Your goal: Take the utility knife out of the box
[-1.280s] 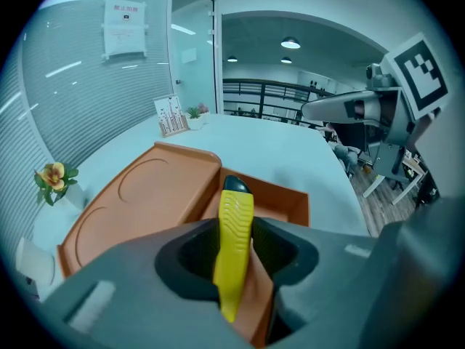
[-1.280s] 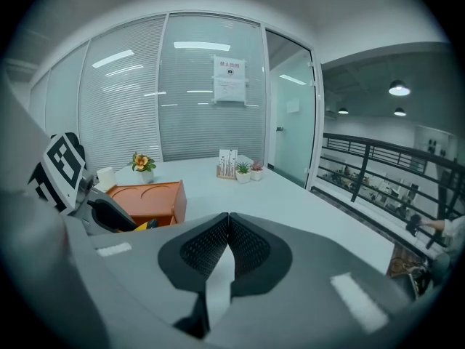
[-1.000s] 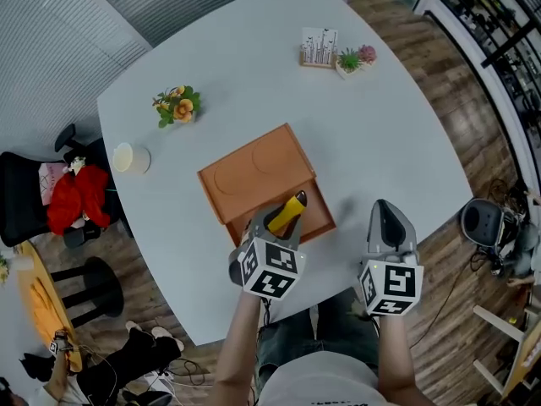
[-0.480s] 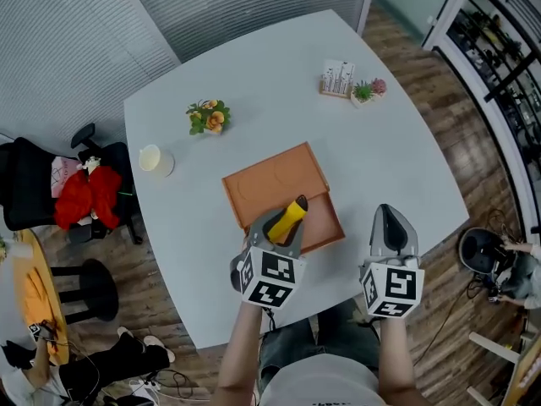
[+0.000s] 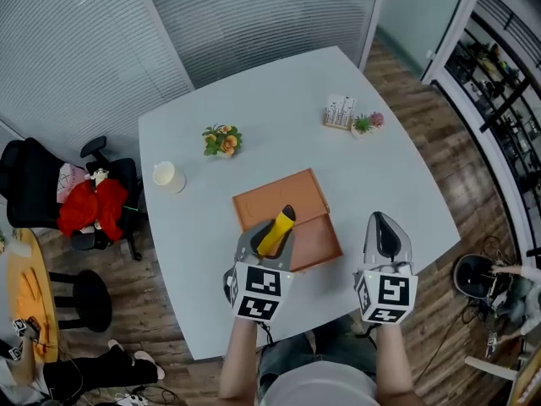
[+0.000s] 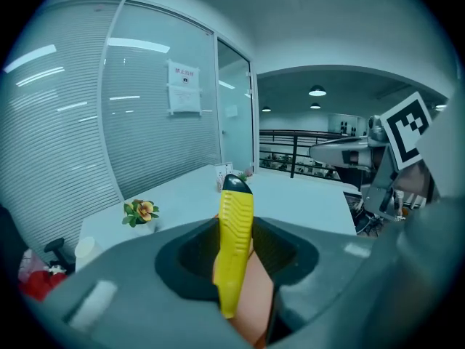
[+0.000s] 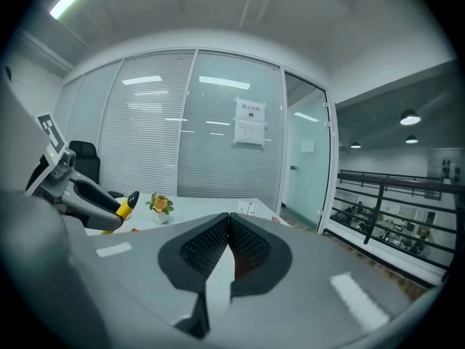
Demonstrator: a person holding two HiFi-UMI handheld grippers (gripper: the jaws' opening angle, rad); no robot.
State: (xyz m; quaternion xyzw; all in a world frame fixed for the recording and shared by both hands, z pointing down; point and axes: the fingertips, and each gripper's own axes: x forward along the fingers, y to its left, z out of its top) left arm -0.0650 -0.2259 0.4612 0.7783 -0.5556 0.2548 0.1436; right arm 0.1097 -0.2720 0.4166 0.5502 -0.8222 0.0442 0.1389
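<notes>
This was an office meeting room. A large white table [image 5: 254, 91] filled the middle, on a wood-plank floor [image 5: 439, 176]. From ten to one o'clock stood glass partition walls with lowered slat blinds [image 5: 254, 11], and the left gripper view showed a printed notice [image 6: 183, 88] stuck on one pane beside a glass door. A black swivel chair [image 5: 30, 189] with a red garment [image 5: 89, 210] thrown over it stood at nine o'clock. On the table sat a small flower pot [image 5: 221, 139] at eleven o'clock and a desk card stand [image 5: 340, 112] at one. Beyond the glass ran a black railing [image 7: 392, 195] under round ceiling lights [image 6: 316, 91].
</notes>
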